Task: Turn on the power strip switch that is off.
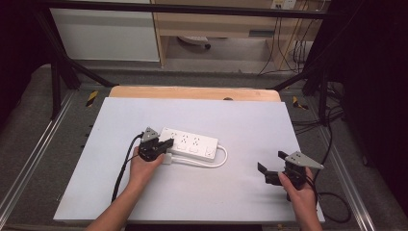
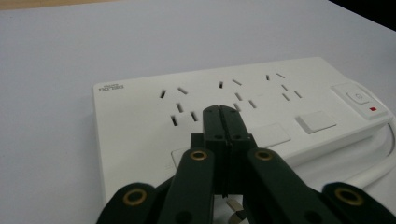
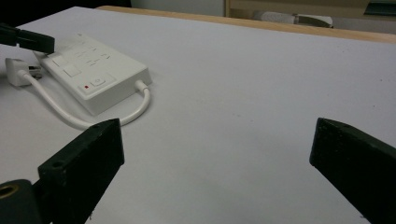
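A white power strip (image 1: 191,143) (image 2: 140,121) (image 3: 100,77) lies flat near the middle of the white table. Its cable (image 1: 217,162) (image 3: 70,116) loops from the switch end back to a white plug (image 1: 167,159) (image 3: 16,74) that rests on the table beside the strip's near left end. My left gripper (image 1: 168,143) (image 2: 219,110) is shut with nothing between its jaws, and its tips hover over the strip's leftmost sockets. My right gripper (image 1: 270,161) (image 3: 217,154) is open wide over bare table, well to the right of the strip.
The white board (image 1: 240,120) covers a wooden tabletop (image 1: 192,92). Metal frame rails (image 1: 29,159) run along both sides. Black cables (image 1: 332,202) trail off the right edge. Cupboards stand on the floor beyond the far edge.
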The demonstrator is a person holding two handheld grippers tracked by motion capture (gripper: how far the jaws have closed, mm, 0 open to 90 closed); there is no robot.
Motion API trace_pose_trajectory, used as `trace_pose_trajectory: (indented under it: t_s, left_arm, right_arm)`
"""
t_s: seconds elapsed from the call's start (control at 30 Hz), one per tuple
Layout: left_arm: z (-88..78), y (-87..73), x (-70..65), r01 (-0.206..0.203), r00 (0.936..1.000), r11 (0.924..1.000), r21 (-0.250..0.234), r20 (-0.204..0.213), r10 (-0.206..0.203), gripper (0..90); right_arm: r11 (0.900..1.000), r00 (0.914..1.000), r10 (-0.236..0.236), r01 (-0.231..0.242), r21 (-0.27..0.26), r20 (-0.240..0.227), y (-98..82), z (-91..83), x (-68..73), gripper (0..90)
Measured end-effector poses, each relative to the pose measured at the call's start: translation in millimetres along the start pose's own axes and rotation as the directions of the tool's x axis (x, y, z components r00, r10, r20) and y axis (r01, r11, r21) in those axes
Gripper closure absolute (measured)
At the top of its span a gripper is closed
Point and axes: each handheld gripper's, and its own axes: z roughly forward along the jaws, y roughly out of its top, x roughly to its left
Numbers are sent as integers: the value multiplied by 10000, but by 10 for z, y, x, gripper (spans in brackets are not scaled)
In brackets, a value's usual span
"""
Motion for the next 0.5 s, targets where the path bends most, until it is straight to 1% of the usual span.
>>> trace_pose_trajectory:
  t_s: [0.17, 0.27, 0.3, 0.33, 0.37, 0.4, 0.43, 0.5]
  left_arm:
    - [3, 1, -3, -30, 10000, 10000, 16, -9, 30, 900]
    - [8, 3, -2, 33, 10000, 10000, 77, 23, -33, 900]
    - [18, -4, -7, 75, 9997, 9999, 122, 228, -77, 900]
    - [26, -6, -26, 47, 9995, 9999, 114, 299, -50, 900]
    - [34, -1, -52, -94, 9995, 9998, 192, 296, 88, 900]
    - [40, 7, -78, -280, 9995, 9994, 225, 158, 276, 900]
    - [45, 14, -98, -355, 9994, 9991, 235, 32, 354, 900]
    - [51, 16, -102, -354, 9993, 9991, 213, -111, 356, 900]
  right_arm:
    - [10000, 10000, -14, 14, -3, -3, 0, 0, 1, 35]
    - [10000, 10000, -14, 14, 1, -6, 0, 1, 0, 35]
    - [10000, 10000, -16, 16, 10, -11, -1, 2, 0, 35]
    - [10000, 10000, -25, 25, 15, -8, -1, 3, 1, 35]
    - [10000, 10000, -34, 34, 17, -14, -1, 4, 2, 35]
    - [10000, 10000, -26, 26, 20, -11, -1, 3, 5, 35]
    - [10000, 10000, -29, 29, 11, 0, -1, 2, 6, 35]
    - [10000, 10000, -31, 31, 6, -2, -1, -2, 3, 35]
